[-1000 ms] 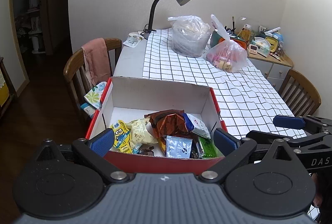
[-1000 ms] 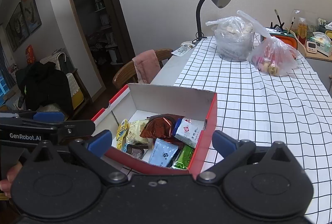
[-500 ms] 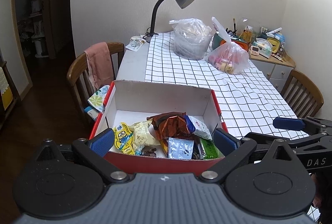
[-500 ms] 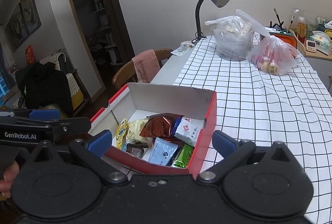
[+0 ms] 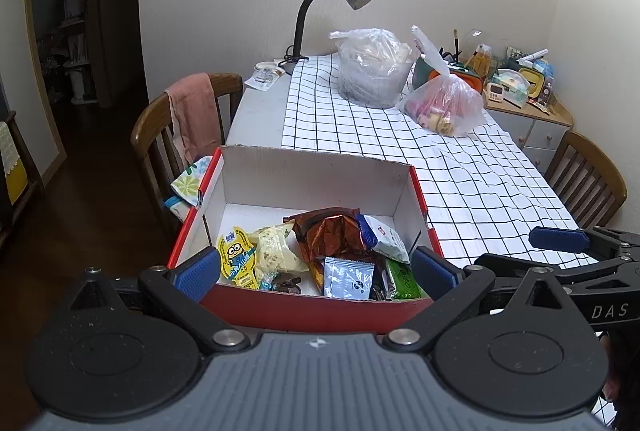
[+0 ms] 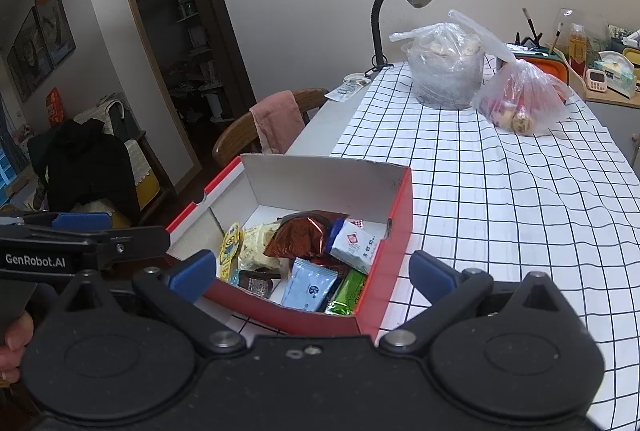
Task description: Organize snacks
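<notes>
A checked tablecloth (image 5: 460,167) is stretching ahead of the left gripper (image 5: 316,271), whose wide-spread fingers are framing the red box (image 5: 312,307) of snacks (image 5: 328,251) just ahead, while the right gripper (image 6: 312,273), equally wide and empty, is facing the same box from its right.

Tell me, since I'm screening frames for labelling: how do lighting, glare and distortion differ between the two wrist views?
Left wrist view: brighter, even light; fisheye bows the doorway; snacks in the red box sharp. Right wrist view: dimmer, with dark corners; foil glare on the brown snack bag; tablecloth grid lines curve; no motion blur.
</notes>
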Demonstrator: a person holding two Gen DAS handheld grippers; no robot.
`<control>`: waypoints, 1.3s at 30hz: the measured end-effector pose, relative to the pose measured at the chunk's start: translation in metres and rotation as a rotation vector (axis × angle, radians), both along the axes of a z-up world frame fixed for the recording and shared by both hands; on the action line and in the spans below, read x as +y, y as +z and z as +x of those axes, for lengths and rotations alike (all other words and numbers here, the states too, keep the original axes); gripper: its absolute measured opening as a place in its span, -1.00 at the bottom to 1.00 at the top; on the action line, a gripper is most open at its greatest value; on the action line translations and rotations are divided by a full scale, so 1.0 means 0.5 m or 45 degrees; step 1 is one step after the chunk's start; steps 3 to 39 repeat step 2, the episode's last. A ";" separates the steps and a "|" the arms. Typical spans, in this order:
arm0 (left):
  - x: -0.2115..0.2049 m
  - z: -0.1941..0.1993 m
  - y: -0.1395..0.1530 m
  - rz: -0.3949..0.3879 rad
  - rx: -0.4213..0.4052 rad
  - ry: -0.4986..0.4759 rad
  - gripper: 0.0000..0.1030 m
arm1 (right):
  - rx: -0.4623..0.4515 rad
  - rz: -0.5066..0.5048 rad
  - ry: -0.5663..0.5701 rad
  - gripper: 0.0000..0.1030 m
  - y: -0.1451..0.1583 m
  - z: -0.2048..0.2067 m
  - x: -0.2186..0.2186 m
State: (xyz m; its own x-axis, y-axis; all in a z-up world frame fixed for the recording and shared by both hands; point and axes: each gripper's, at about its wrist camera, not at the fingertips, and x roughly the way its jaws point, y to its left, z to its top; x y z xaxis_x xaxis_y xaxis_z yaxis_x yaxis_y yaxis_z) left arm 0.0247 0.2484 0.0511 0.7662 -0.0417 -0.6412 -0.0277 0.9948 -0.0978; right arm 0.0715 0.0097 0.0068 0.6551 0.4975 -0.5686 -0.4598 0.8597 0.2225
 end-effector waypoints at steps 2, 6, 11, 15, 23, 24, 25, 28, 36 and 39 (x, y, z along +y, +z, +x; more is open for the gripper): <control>-0.001 0.001 -0.002 -0.001 0.004 0.002 0.98 | 0.003 0.000 -0.006 1.00 -0.003 -0.002 -0.004; -0.001 0.001 -0.002 -0.001 0.004 0.002 0.98 | 0.003 0.000 -0.006 1.00 -0.003 -0.002 -0.004; -0.001 0.001 -0.002 -0.001 0.004 0.002 0.98 | 0.003 0.000 -0.006 1.00 -0.003 -0.002 -0.004; -0.001 0.001 -0.002 -0.001 0.004 0.002 0.98 | 0.003 0.000 -0.006 1.00 -0.003 -0.002 -0.004; -0.001 0.001 -0.002 -0.001 0.004 0.002 0.98 | 0.003 0.000 -0.006 1.00 -0.003 -0.002 -0.004; -0.001 0.001 -0.002 -0.001 0.004 0.002 0.98 | 0.003 0.000 -0.006 1.00 -0.003 -0.002 -0.004; -0.001 0.001 -0.002 -0.001 0.004 0.002 0.98 | 0.003 0.000 -0.006 1.00 -0.003 -0.002 -0.004; -0.001 0.001 -0.002 -0.001 0.004 0.002 0.98 | 0.003 0.000 -0.006 1.00 -0.003 -0.002 -0.004; -0.001 0.001 -0.002 -0.001 0.004 0.002 0.98 | 0.003 0.000 -0.006 1.00 -0.003 -0.002 -0.004; -0.001 0.001 -0.002 -0.001 0.004 0.002 0.98 | 0.003 0.000 -0.006 1.00 -0.003 -0.002 -0.004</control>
